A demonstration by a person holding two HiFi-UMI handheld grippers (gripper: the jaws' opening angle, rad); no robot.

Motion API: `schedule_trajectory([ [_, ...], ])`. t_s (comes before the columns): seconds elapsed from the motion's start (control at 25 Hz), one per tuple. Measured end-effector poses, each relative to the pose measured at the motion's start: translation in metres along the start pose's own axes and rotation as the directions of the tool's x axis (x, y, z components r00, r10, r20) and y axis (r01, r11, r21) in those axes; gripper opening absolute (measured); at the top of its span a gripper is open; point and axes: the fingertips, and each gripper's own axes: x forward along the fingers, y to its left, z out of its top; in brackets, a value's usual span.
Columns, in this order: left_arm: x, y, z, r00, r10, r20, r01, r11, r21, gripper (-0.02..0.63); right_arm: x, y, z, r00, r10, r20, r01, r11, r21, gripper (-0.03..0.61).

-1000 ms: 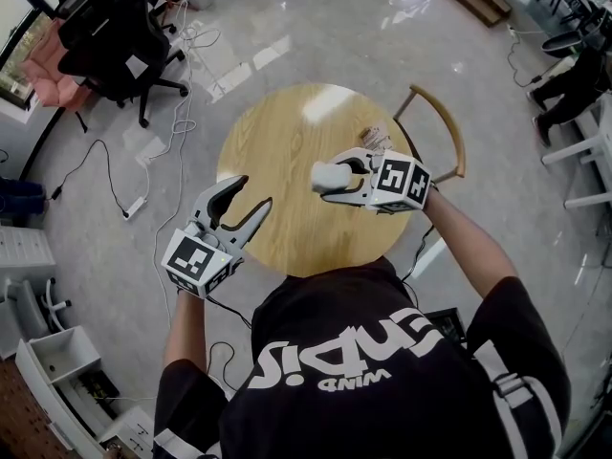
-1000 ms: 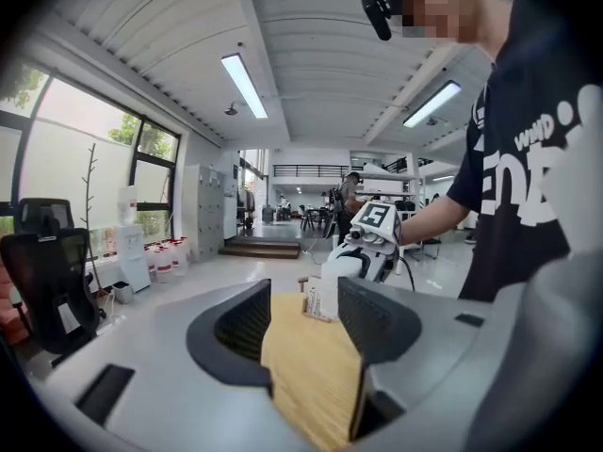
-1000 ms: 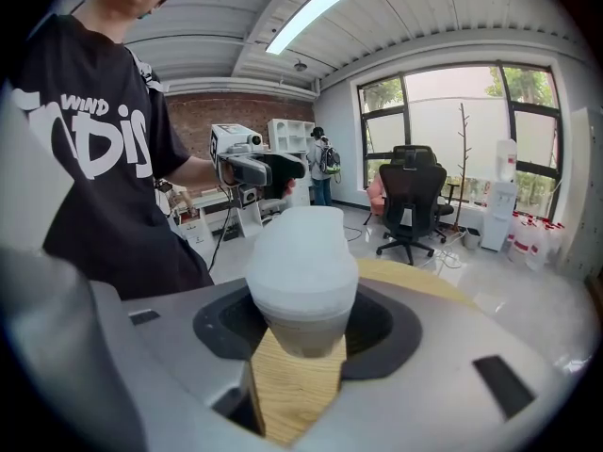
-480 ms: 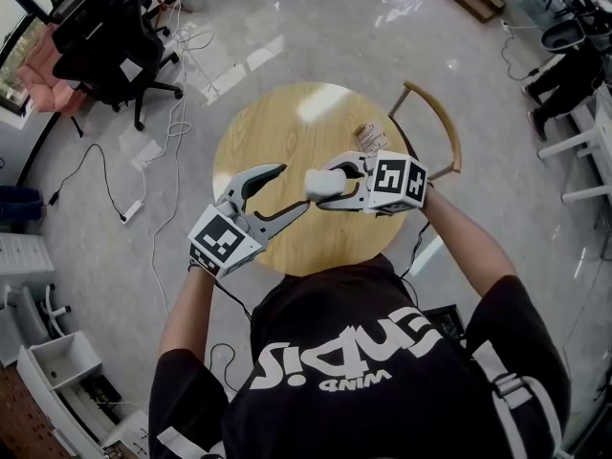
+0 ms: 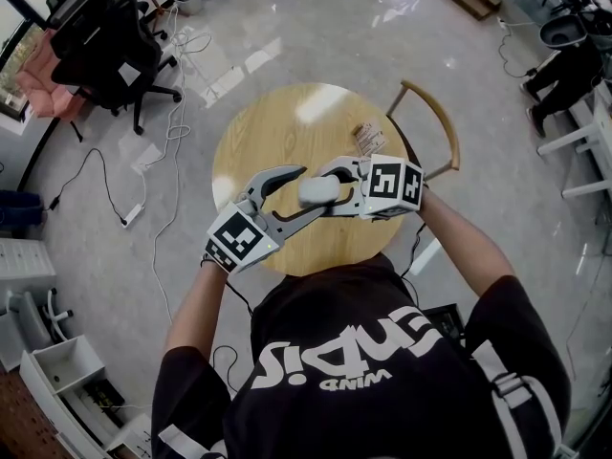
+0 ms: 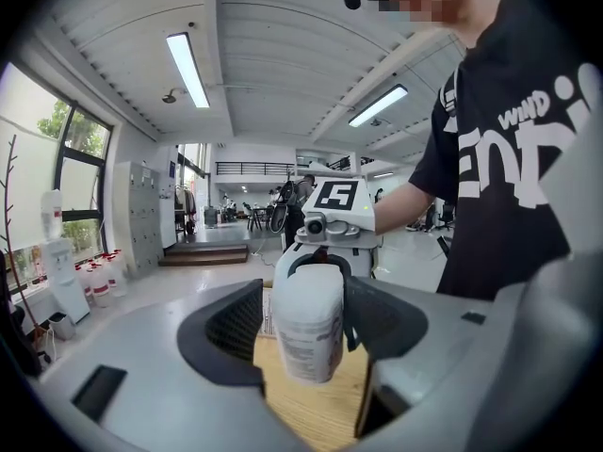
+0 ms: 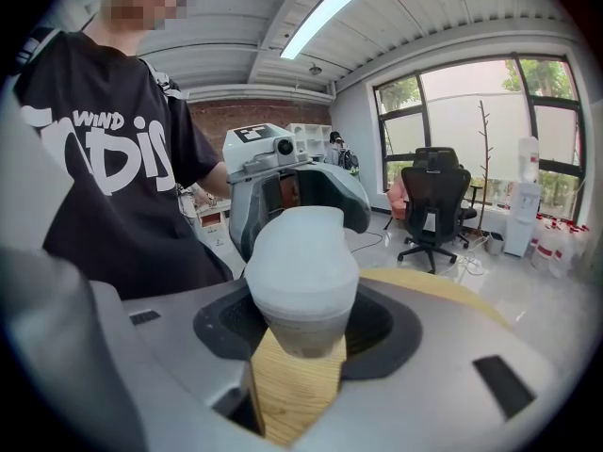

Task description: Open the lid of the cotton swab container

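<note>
The right gripper [image 5: 330, 191] is clamped on the cotton swab container [image 5: 316, 190] from 3 o'clock; the left gripper [image 6: 303, 320], just opened, is spread around it. The container may be knocked loose by an off-centre closing.

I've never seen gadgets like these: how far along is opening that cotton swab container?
Done: the right gripper holds the container lifted above the table. In hand: the left gripper, jaws just opened wide, straddles it without clamping. Left: grip the lid, which looks still closed, and open it.
</note>
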Motion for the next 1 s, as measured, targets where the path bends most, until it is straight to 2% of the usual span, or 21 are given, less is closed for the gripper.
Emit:
schedule_trajectory([
  [0.52, 0.0012, -0.0044, 0.0031, 0.999, -0.024, 0.045, 0.025, 0.999, -0.031, 0.256, 0.0023, 0.0067, 0.0058, 1.000, 0.015, 0.025, -0.015, 1.000, 0.006, 0.198],
  [0.76, -0.0004, 0.0001, 0.0010, 0.999, -0.026, 0.025, 0.028, 0.998, -0.057, 0.255, 0.0042, 0.0028, 0.0067, 1.000, -0.004, 0.019, 0.004, 1.000, -0.007, 0.196],
  [1.0, -0.0011, -0.0005, -0.0040, 0.999, -0.041, 0.001, 0.041, 0.989, -0.145, 0.255, 0.0071, 0.0044, 0.0040, 1.000, -0.003, 0.015, 0.003, 1.000, 0.014, 0.196],
])
